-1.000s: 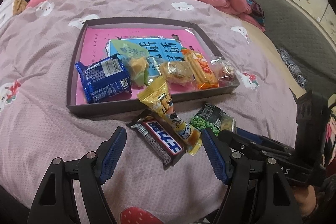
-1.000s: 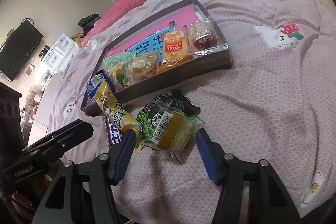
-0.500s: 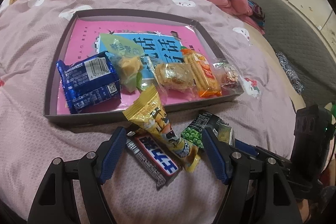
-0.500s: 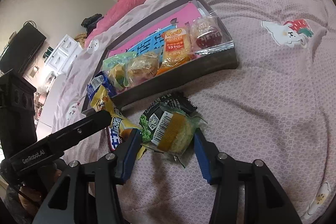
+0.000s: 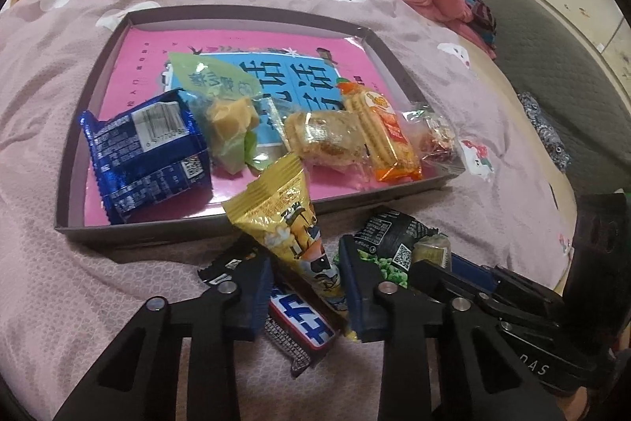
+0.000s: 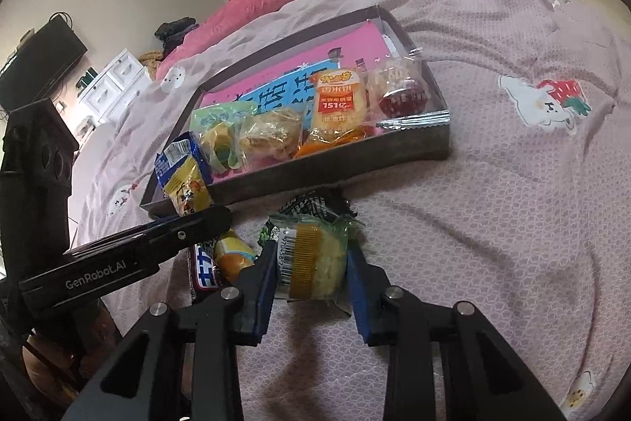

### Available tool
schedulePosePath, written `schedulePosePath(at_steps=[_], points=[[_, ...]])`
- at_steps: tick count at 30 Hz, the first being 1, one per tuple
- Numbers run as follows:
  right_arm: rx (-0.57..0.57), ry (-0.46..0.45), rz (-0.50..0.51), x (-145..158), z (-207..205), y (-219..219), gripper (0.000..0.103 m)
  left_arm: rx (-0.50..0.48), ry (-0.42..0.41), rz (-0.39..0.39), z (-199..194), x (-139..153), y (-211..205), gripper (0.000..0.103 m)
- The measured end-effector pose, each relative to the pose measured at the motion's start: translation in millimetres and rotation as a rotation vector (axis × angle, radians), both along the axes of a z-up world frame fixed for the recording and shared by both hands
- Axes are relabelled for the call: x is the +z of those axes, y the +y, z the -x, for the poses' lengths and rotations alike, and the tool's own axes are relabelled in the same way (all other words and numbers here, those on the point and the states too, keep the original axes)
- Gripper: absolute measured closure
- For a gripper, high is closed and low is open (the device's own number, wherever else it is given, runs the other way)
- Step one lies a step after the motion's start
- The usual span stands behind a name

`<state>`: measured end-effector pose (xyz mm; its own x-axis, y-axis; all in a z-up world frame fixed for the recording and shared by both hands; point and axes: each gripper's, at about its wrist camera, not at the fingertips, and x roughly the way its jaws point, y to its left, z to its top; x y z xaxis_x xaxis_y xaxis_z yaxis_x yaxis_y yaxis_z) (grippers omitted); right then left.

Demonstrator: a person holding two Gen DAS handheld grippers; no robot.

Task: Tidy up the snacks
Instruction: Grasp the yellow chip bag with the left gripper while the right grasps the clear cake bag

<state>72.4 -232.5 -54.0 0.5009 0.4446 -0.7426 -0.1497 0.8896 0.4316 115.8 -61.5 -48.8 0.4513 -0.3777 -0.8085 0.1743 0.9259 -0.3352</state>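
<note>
Snacks fill the tray (image 5: 75,160) at twelve o'clock. Left gripper (image 5: 305,287) pinches the yellow packet (image 5: 288,223) over a chocolate bar (image 5: 303,326); right gripper (image 6: 309,263) clamps the cake (image 6: 311,259).

I could read "GenRobot.AI" in white letters on the side of my left gripper (image 6: 189,227), the number "151" on the orange cracker pack (image 6: 335,101) in the tray (image 6: 414,152), and some numbers starting "970458" under the bar code on the little cake wrapper (image 6: 311,259).
</note>
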Motion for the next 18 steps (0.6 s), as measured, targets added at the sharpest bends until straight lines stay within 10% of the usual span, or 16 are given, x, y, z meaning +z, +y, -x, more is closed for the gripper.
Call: schedulePosePath(at_steps=[18], points=[[-0.022, -0.095, 0.023, 19.5, 5.4, -2.9, 0.069, -0.041, -0.054, 0.031, 4.7, 10.8, 1.7, 0.089]])
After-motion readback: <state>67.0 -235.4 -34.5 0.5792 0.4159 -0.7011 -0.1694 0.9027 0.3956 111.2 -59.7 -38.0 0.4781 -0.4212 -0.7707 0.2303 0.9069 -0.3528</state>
